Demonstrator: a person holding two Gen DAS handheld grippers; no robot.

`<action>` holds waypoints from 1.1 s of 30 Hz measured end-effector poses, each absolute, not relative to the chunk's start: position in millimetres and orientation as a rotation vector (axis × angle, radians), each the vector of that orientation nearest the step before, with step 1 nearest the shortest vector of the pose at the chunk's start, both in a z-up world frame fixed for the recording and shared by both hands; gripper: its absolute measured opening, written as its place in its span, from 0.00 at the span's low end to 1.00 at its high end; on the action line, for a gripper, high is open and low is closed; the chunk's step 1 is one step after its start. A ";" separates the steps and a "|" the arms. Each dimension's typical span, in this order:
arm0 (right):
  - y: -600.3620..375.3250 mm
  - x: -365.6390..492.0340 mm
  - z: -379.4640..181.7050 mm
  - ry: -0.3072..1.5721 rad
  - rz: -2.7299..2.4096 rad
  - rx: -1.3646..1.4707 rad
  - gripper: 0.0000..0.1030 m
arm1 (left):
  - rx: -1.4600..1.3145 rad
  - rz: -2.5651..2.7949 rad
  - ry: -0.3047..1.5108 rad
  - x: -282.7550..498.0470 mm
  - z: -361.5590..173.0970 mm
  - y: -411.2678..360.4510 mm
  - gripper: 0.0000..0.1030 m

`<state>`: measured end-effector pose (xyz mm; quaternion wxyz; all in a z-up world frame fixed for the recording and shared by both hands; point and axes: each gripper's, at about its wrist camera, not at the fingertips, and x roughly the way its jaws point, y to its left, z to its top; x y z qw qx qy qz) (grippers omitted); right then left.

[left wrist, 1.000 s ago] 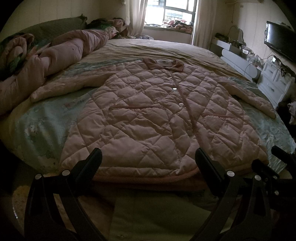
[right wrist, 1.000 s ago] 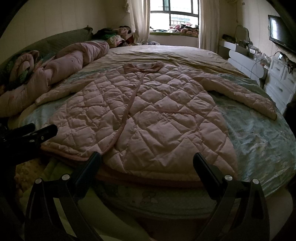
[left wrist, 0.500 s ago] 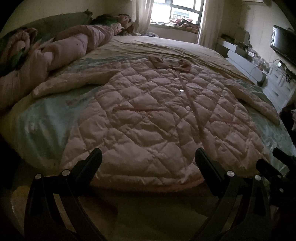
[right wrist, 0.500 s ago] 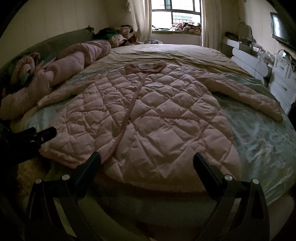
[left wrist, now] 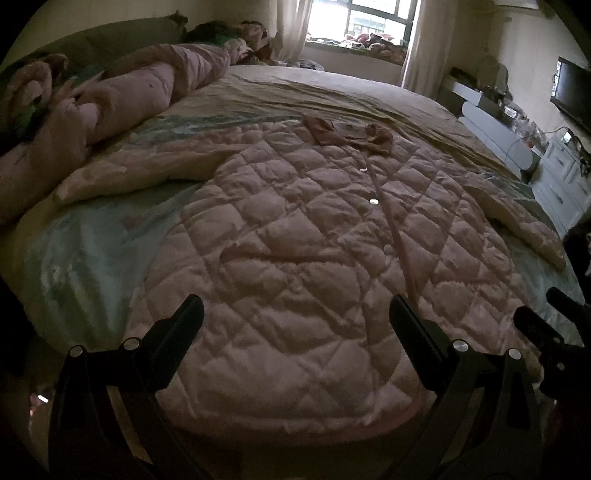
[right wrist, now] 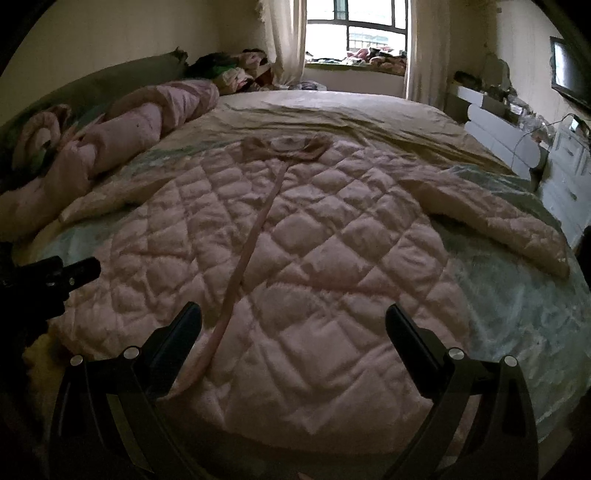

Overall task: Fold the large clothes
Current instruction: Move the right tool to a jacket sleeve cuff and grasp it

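A large pink quilted coat [left wrist: 303, 266] lies flat and face up on the bed, collar [left wrist: 347, 134] far, hem near, sleeves spread to both sides. It also shows in the right wrist view [right wrist: 314, 266]. My left gripper [left wrist: 295, 314] is open and empty, above the hem on the coat's left half. My right gripper [right wrist: 293, 317] is open and empty, above the hem on the right half. The right gripper's tip shows at the left view's right edge [left wrist: 535, 325]; the left gripper's tip shows at the right view's left edge [right wrist: 74, 271].
The bed [left wrist: 92, 258] has a pale blue-green sheet. A rolled pink duvet [left wrist: 140, 99] lies along the left. White drawers [left wrist: 565, 177] and a TV [left wrist: 574, 92] stand on the right. A window [right wrist: 358, 26] is at the far end.
Both grippers have moved forward and up over the coat's hem; the bed's near edge has dropped out of view. Both stay open. The coat has not moved.
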<state>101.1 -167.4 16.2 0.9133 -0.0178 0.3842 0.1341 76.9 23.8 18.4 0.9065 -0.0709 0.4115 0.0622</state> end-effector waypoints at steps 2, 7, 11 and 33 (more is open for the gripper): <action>-170.8 111.7 18.0 0.786 0.263 -0.033 0.96 | -0.146 0.122 0.846 88.8 21.4 23.6 0.91; -176.6 139.0 18.8 0.786 0.243 -0.038 0.96 | -0.129 0.115 0.851 119.5 23.5 20.4 0.91; -181.2 160.3 17.2 0.790 0.224 -0.046 0.96 | -0.128 0.110 0.856 143.5 22.8 18.8 0.91; -252.8 288.7 -3.0 0.836 0.070 0.074 0.96 | -0.116 0.060 0.910 263.4 -7.4 4.4 0.91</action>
